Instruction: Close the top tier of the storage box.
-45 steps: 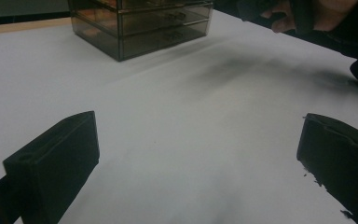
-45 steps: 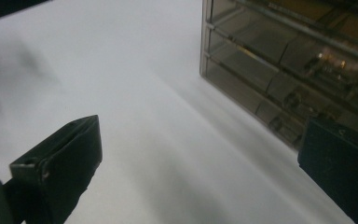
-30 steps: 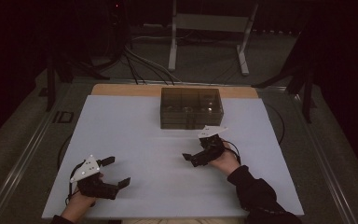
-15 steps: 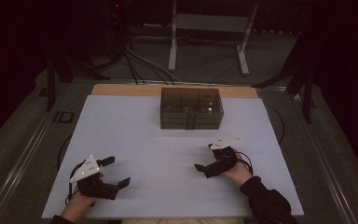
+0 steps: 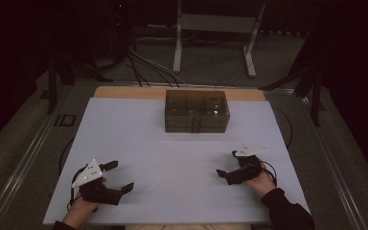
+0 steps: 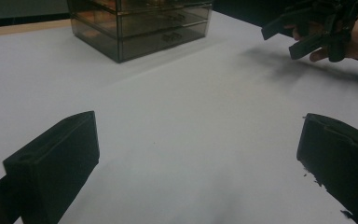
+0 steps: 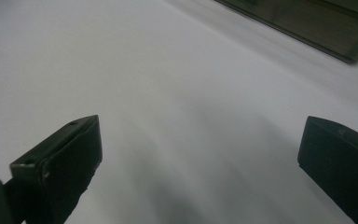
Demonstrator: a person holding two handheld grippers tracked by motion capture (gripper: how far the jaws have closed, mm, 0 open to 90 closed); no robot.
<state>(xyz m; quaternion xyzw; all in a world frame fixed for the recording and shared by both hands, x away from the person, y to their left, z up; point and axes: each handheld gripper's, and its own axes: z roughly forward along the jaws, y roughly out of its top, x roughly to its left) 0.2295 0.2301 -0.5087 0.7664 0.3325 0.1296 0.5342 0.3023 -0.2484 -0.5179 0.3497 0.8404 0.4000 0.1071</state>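
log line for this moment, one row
left gripper: open, empty, near edge | right gripper: open, empty | drawer box: far centre, untouched | white board: bare between

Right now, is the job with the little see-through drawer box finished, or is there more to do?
It looks finished or paused. The drawer box sits at the far side of the white table with its drawers looking pushed in. Nothing is in hand: the left gripper and the right gripper are both open, empty and near the person's edge, well away from the box. I cannot tell what, if anything, is left.
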